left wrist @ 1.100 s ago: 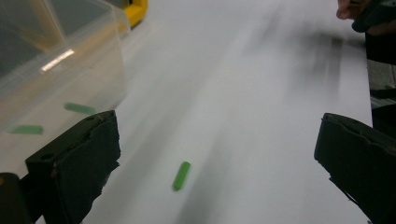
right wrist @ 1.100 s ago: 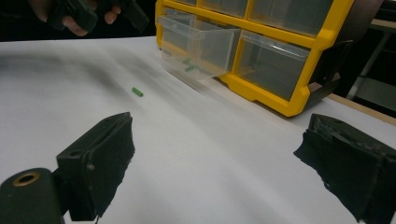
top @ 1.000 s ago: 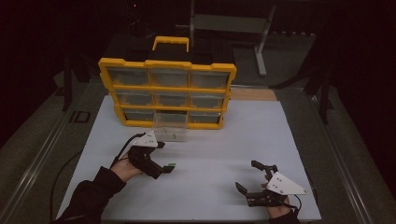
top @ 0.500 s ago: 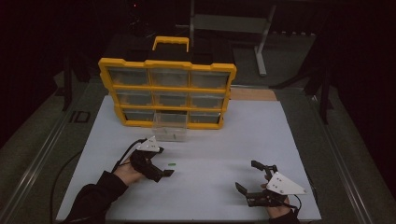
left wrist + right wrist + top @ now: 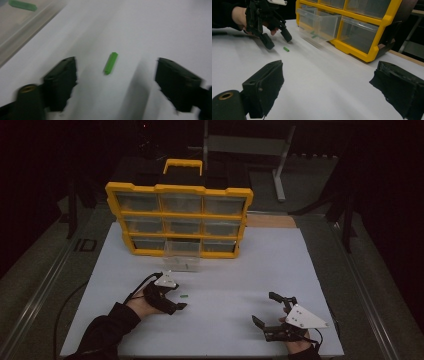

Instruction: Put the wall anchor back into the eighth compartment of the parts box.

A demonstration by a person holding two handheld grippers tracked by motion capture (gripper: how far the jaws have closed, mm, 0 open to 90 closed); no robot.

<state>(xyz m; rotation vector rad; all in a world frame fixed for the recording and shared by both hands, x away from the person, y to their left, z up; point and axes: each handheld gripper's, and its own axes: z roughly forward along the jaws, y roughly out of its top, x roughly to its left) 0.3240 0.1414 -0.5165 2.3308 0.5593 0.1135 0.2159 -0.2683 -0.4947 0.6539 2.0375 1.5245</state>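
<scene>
My left gripper (image 5: pixel 113 75) hangs over the green peg (image 5: pixel 110 63) lying on the white bench (image 5: pixel 240 270); its released fingers have just been closing, untouched. My right gripper (image 5: pixel 337 92) rests released.

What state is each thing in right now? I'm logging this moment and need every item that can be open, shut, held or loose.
left gripper: open, jaws just been closing, astride the green peg without touching it.
right gripper: open, nothing between its jaws.
green peg: lying loose on the white table.
clear drawer: pulled out of the organizer, green pegs inside.
yellow organizer: standing upright, its other drawers pushed in.
</scene>
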